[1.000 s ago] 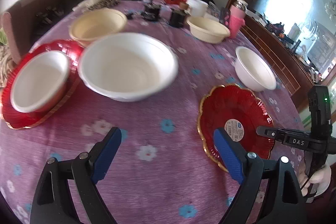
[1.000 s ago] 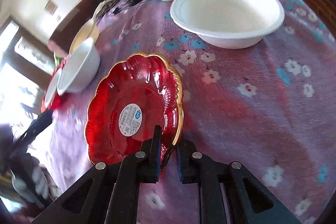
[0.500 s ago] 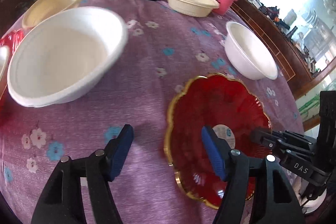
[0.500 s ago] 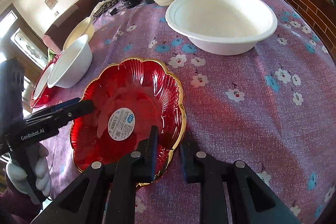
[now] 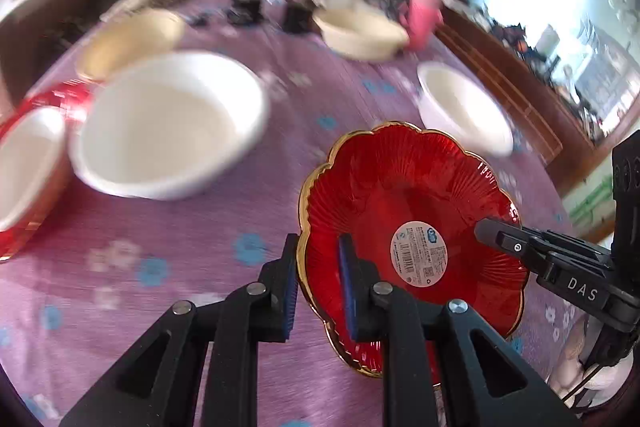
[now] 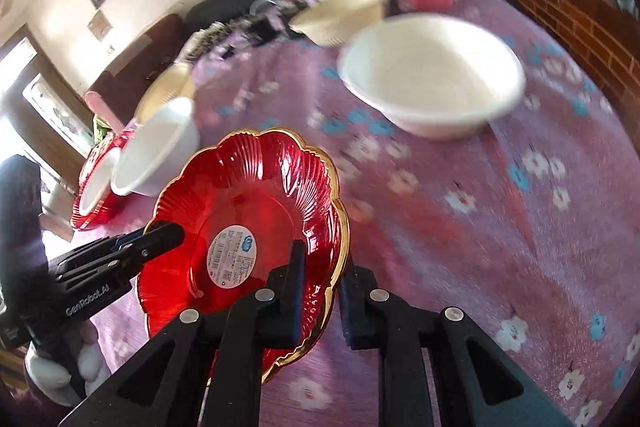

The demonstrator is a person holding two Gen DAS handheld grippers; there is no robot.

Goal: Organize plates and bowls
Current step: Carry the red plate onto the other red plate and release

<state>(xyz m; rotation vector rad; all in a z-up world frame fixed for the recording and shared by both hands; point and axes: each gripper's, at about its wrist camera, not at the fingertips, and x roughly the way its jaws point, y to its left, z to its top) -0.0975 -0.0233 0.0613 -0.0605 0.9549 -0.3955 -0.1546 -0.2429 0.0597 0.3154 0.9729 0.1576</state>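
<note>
My left gripper was closing on near rim of red plate; my right gripper clamped opposite rim. Plate sat tilted, seemingly just off purple tablecloth. Step in hand: two-handed carry. Next, likely toward second red plate under small bowl; keep level, clear big white bowl.

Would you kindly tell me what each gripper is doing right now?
Left gripper: jaws closing on the rim of the red plate.
Right gripper: shut on the plate's opposite rim.
</note>
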